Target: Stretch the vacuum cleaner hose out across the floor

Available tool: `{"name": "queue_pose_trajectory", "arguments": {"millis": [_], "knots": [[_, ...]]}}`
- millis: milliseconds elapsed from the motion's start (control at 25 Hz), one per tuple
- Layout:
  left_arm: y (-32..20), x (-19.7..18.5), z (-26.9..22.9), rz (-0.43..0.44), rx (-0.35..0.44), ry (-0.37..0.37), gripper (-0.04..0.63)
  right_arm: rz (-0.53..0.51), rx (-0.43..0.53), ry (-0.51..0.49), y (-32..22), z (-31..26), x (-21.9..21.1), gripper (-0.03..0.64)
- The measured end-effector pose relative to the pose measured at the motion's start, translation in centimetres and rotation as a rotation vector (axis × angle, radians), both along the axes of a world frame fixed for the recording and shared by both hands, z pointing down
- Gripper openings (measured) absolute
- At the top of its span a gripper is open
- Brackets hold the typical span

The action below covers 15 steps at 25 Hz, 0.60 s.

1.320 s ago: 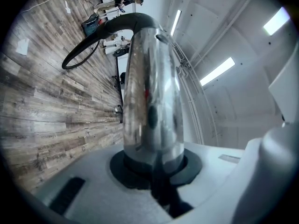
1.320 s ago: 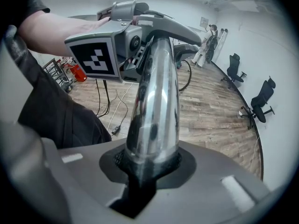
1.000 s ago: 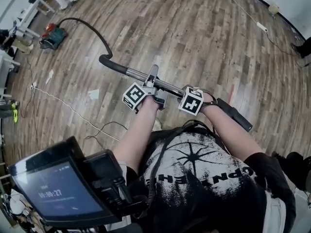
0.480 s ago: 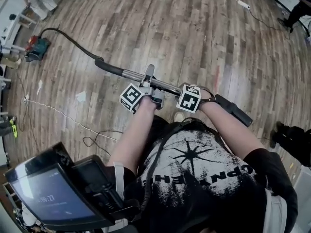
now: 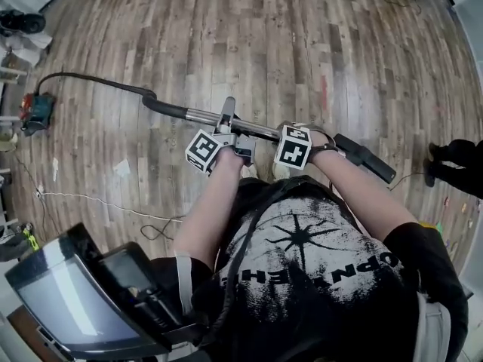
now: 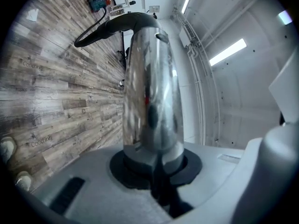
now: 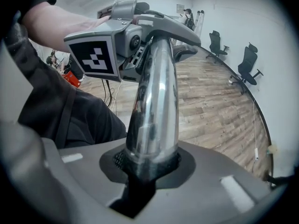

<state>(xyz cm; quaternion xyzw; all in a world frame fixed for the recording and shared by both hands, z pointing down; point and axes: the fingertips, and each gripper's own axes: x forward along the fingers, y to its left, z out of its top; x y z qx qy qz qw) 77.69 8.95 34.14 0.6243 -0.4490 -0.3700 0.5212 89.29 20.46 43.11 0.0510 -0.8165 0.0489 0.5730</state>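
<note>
Two handheld grippers share one shiny metal tube (image 5: 204,116) in the head view, which looks steeply down past a person's dark printed shirt and bare forearms onto a wooden floor (image 5: 302,44). The left gripper (image 5: 226,123), near the centre of the frame, is closed around the tube. The right gripper (image 5: 285,136), just to its right, is closed on the same tube. Right of both, the tube ends in a black handle (image 5: 366,159). From the tube's left end a black hose (image 5: 90,79) runs in a long, nearly straight line over the boards to a red and teal vacuum cleaner (image 5: 35,110) at the left edge. A thin white cable (image 5: 98,202) lies on the floor below the hose, and a dark screen (image 5: 68,308) fills the lower left corner.

Left gripper view: the tube rises from the bottom centre, its base pinched between narrow jaws, with the pads pressing on the metal. At the top it joins the hose's black cuff, and the hose trails to the vacuum cleaner in the upper left of the frame.

Right gripper view: narrow jaws grip the tube at the bottom centre. Farther up the tube sits the left gripper with its black and white marker cube (image 7: 93,57). Two office chairs (image 7: 247,62) stand on the floor at the right edge
</note>
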Motion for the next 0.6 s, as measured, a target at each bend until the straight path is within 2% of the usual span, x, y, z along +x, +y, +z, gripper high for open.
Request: {"name": "queue_pose_trajectory", "arguments": {"millis": [200, 360, 480, 600], "knots": [[-0.4, -0.8, 1.3, 0.039, -0.011, 0.02, 0.048, 0.034, -0.026, 0.022, 0.2, 0.9, -1.0, 0.087], [-0.6, -1.5, 2.9, 0.006, -0.054, 0.032, 0.049, 0.013, -0.037, 0.038, -0.1, 1.9, -1.3, 0.086], [-0.2, -1.3, 4.1, -0.025, -0.083, 0.02, 0.054, -0.001, -0.066, 0.027, 0.4, 2.9, -0.9, 0.086], [-0.3, -0.5, 5.1, -0.005, -0.083, -0.024, 0.083, -0.01, -0.095, 0.009, 0.3, 4.1, -0.3, 0.086]]}}
